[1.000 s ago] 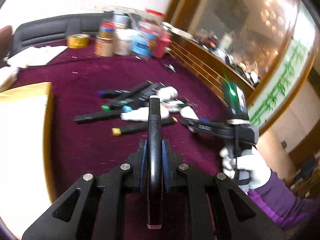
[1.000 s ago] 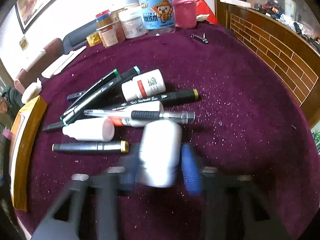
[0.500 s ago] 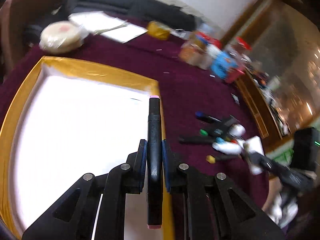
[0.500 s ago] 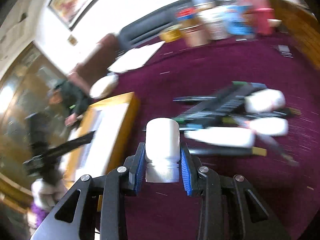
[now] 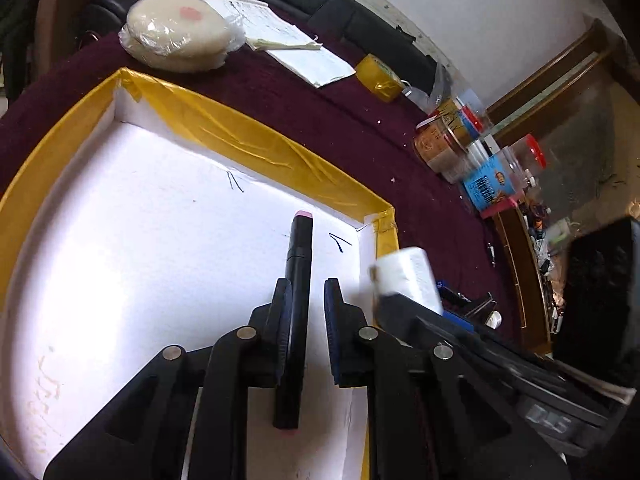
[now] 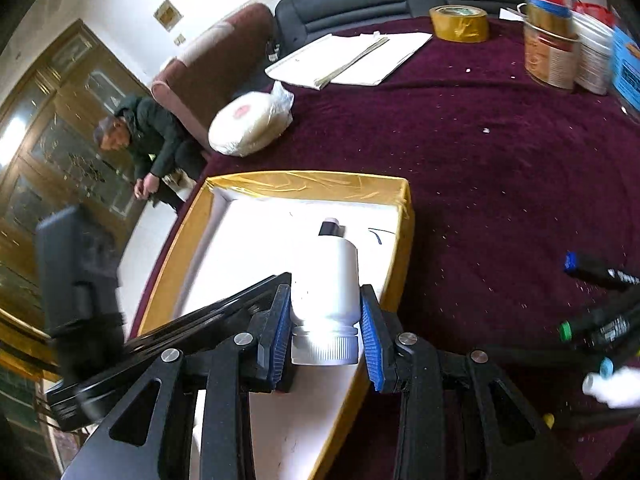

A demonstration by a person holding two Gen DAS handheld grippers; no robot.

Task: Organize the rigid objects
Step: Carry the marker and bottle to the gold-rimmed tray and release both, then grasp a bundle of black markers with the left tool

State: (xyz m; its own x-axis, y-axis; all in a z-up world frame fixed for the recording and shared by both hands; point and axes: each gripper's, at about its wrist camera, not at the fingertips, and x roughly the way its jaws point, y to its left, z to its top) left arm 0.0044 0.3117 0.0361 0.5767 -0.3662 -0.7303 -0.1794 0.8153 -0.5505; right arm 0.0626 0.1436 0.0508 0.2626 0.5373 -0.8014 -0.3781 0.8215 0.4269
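A black marker (image 5: 300,248) with a pink end lies between the jaws of my left gripper (image 5: 306,286), over the white floor of the yellow-rimmed tray (image 5: 248,140). The jaws are opening: the marker rests against the left pad and a white gap shows at the right pad. My right gripper (image 6: 326,300) is shut on a white bottle (image 6: 326,276), cap toward the camera, over the tray's (image 6: 312,184) near right corner. The marker's tip (image 6: 331,226) peeks out behind the bottle. In the left wrist view the bottle (image 5: 404,276) hangs just right of the tray.
Several markers (image 6: 600,272) and a white bottle (image 6: 612,388) lie on the maroon cloth to the right. A wrapped round white item (image 5: 176,36), papers (image 5: 280,40), a tape roll (image 5: 380,76) and jars (image 5: 448,148) stand beyond the tray. A person (image 6: 136,136) sits past the table's edge.
Both grippers have moved from the pile of markers to the tray. The left jaws have parted slightly from the marker. The right gripper still clamps the white bottle.
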